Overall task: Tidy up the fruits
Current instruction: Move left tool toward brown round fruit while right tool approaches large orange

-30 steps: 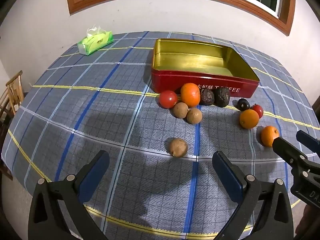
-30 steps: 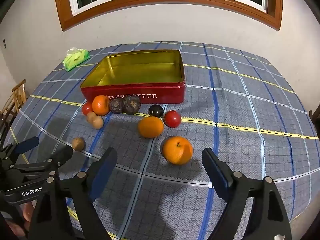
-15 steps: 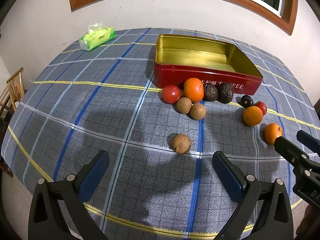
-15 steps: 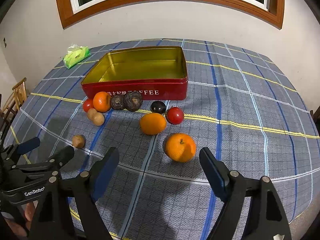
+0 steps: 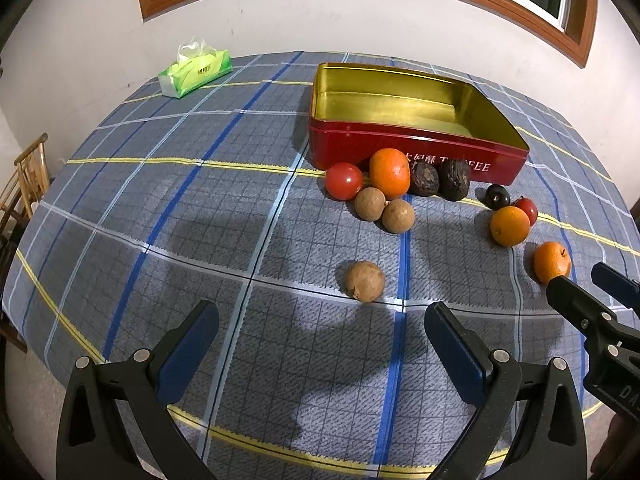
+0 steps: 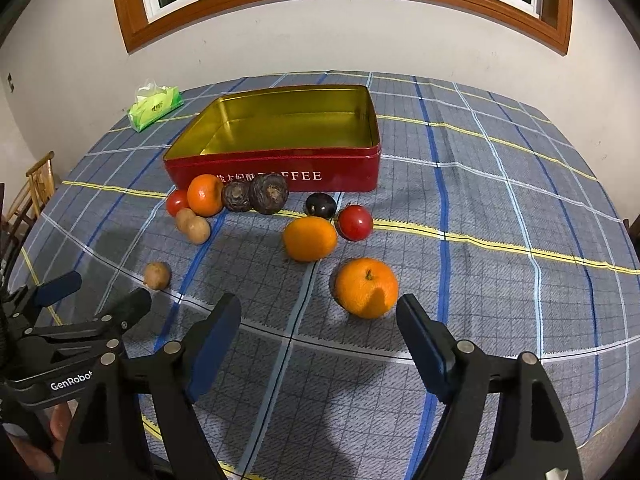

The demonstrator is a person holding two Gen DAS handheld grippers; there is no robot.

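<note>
An empty red tin with a gold inside (image 5: 404,120) (image 6: 288,140) stands on the plaid tablecloth. Several fruits lie in front of it: oranges, red tomatoes, brown round fruits, two dark wrinkled ones and a dark plum. My left gripper (image 5: 320,328) is open and empty, just short of a lone brown fruit (image 5: 365,275) (image 6: 157,275). My right gripper (image 6: 318,324) is open and empty; the nearest orange (image 6: 367,287) (image 5: 552,262) lies just beyond its right finger. Each gripper shows at the edge of the other's view.
A green tissue pack (image 5: 195,69) (image 6: 156,106) lies at the table's far left. A wooden chair (image 5: 24,188) stands off the left edge. A wall with a wood-framed window is behind the table. The table's near edge is close under both grippers.
Both grippers have moved slightly forward and lower toward the fruits; the orange now sits closer to the right gripper's fingers. Both stayed open. No fruit moved.
</note>
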